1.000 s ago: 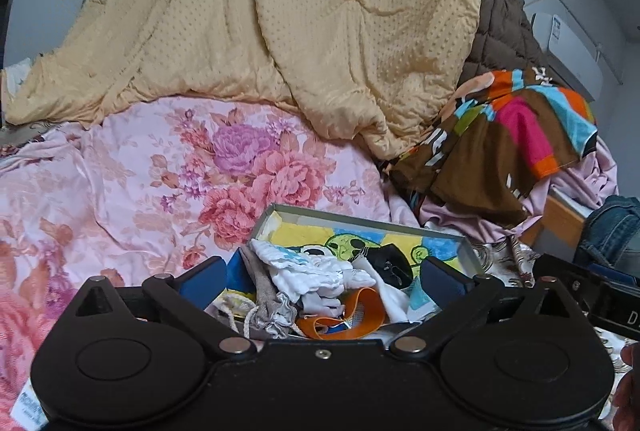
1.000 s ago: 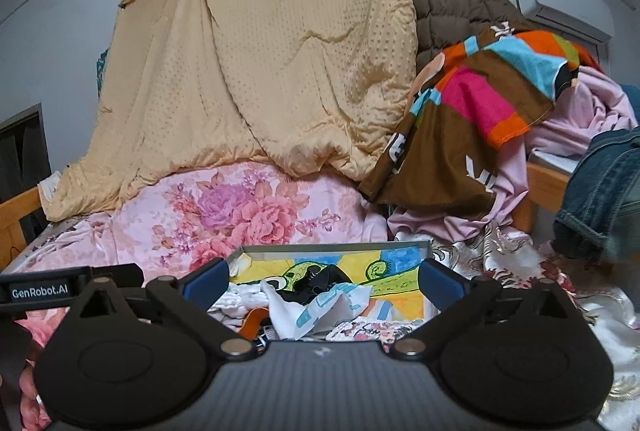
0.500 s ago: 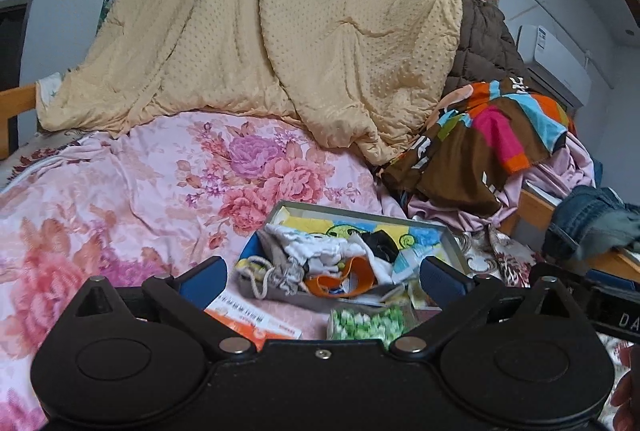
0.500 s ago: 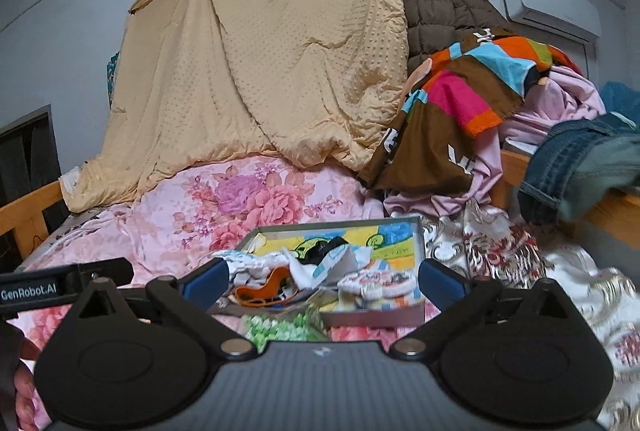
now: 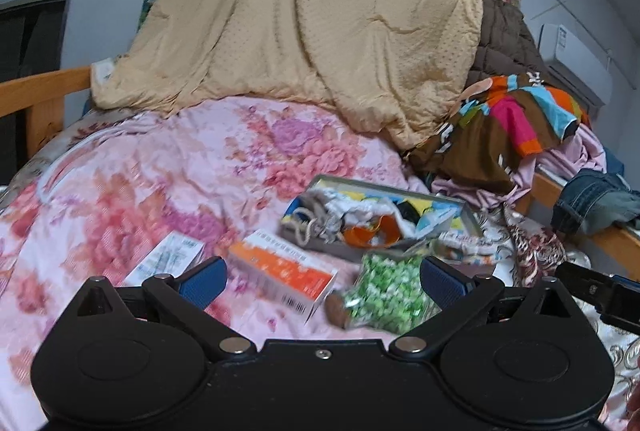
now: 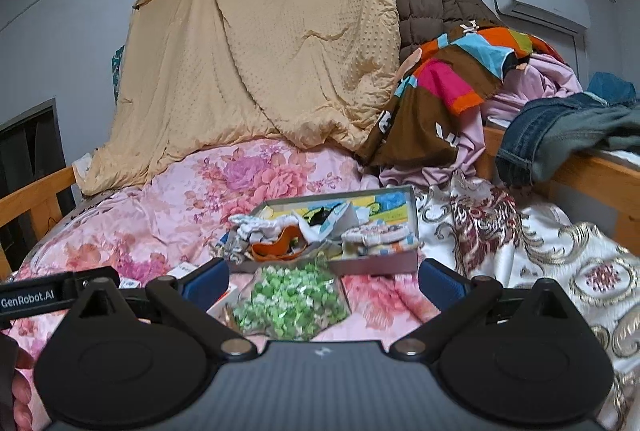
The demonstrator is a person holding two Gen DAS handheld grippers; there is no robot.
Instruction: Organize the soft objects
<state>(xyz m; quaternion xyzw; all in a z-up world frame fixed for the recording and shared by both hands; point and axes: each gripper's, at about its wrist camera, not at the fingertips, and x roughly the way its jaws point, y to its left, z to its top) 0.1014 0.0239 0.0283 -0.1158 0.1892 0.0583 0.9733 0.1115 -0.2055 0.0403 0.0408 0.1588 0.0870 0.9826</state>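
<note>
Gaping wide and gripping nothing, both sets of jaws hang over the bed: the left gripper (image 5: 322, 281) and the right gripper (image 6: 324, 281) each show blue pads (image 6: 208, 281) spread far apart with only bedding between them. Just ahead of the right jaws, almost between them, lies a clear bag (image 6: 290, 305) of green pieces; in the left view the same bag (image 5: 386, 301) sits toward the right pad, with an orange-and-white box (image 5: 282, 275) lying flat just ahead of centre and a pale leaflet (image 5: 164, 263) ahead of the left pad. Beyond these stands the tray (image 6: 380, 263), heaped with the soft things, a white cloth (image 6: 260, 225), an orange strap (image 6: 280, 243) and patterned socks (image 6: 376, 237), piled loosely above the rim. A likely risk is that a closing pinch takes several tangled pieces at once, or catches the floral quilt (image 6: 160, 215) underneath. The bag looks slippery and could squirt out of a shallow grip or split. With both grippers side by side, they may also knock together, or nudge the tray so that its heap spills. Only "GenRobot.AI" on the left gripper's body (image 6: 28, 301) reads clearly; the box carries a barcode and print too blurred to read.
</note>
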